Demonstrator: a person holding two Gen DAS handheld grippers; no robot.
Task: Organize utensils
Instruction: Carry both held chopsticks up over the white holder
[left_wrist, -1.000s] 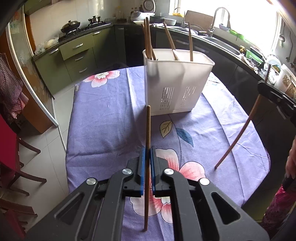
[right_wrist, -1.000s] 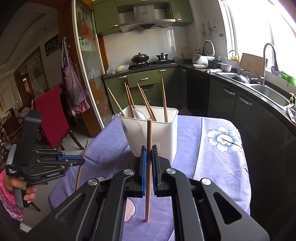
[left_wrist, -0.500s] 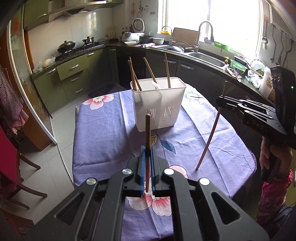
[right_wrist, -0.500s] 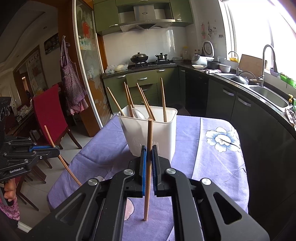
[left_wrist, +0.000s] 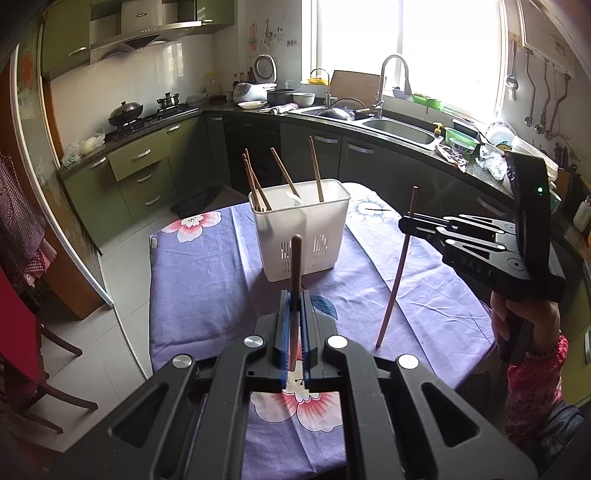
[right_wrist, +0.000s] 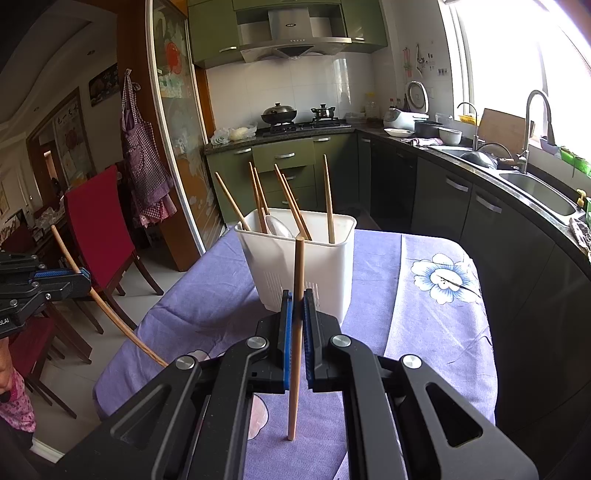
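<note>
A white utensil holder (left_wrist: 317, 225) stands on the purple flowered tablecloth (left_wrist: 207, 280) with several wooden chopsticks (left_wrist: 316, 170) and a white spoon (right_wrist: 279, 226) in it. My left gripper (left_wrist: 294, 297) is shut on a dark wooden chopstick (left_wrist: 295, 258), held upright above the table, short of the holder. My right gripper (right_wrist: 297, 297) is shut on a lighter chopstick (right_wrist: 299, 266), also upright and just in front of the holder (right_wrist: 332, 258). Each gripper shows in the other's view: the right gripper (left_wrist: 404, 221) with its stick (left_wrist: 397, 280), the left gripper (right_wrist: 86, 280) with its stick (right_wrist: 110, 314).
A person's hand (left_wrist: 524, 314) in a pink sleeve holds the right gripper's handle. Red chairs (right_wrist: 96, 221) stand left of the table. Green kitchen cabinets (left_wrist: 140, 162), a stove and a sink counter (left_wrist: 399, 125) ring the room behind the table.
The left gripper has risen and drawn back from the holder, which now looks smaller and farther, with the chopstick still clamped. The right gripper has stayed where it was.
</note>
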